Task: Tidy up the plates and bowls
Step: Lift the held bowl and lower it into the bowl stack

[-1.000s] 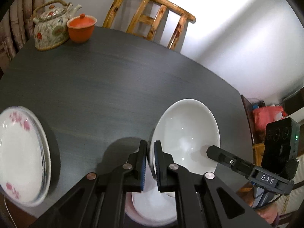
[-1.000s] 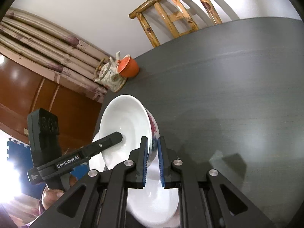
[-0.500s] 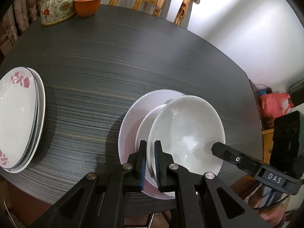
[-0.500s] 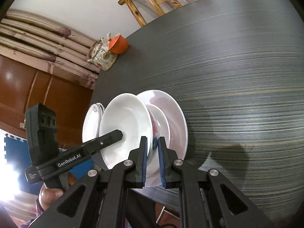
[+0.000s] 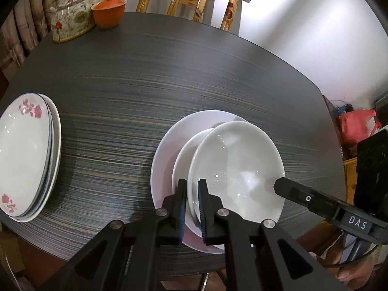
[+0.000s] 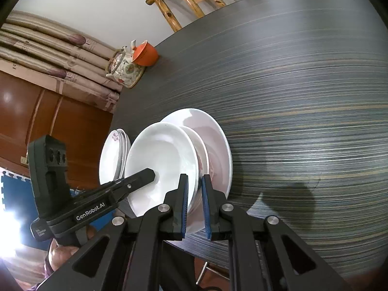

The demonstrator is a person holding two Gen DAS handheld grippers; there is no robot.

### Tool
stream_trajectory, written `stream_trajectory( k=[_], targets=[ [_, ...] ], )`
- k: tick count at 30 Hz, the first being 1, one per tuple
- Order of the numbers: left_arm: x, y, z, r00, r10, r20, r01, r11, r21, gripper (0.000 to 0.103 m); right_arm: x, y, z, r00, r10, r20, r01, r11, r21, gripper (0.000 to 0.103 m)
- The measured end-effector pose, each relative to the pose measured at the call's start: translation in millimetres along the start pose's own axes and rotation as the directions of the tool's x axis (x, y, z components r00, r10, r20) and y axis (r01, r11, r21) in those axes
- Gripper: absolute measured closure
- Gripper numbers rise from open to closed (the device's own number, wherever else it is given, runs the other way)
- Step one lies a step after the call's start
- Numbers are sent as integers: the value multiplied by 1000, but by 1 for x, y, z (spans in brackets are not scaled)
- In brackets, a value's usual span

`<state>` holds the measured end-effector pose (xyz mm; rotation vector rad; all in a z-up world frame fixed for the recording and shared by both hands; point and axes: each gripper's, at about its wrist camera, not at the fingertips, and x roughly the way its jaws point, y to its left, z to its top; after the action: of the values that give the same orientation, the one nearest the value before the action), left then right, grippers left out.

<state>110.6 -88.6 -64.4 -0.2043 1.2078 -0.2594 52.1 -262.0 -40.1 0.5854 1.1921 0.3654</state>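
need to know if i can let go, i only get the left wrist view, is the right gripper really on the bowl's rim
Observer: Yes. In the right wrist view the right gripper has one finger inside and one outside the top bowl's rim.
Operator: what's past the table on the plate stack's side
Observer: A brown wooden cabinet stands there.
Operator: anything on the floor there
Observer: A blue foam mat with a notched edge lies below the cabinet.
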Motion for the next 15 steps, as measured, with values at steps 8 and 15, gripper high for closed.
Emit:
stream_trajectory(
  k=[8, 15],
  targets=[
    [2, -14, -4, 998, 57, 19, -58, 997, 56, 89, 0, 2, -3, 1000, -10, 12, 11, 1000, -9, 89],
    [1, -16, -3, 998, 66, 4, -66, 994, 90, 87, -2, 0, -3, 1000, -6, 21, 6, 1000, -5, 89]
  ],
)
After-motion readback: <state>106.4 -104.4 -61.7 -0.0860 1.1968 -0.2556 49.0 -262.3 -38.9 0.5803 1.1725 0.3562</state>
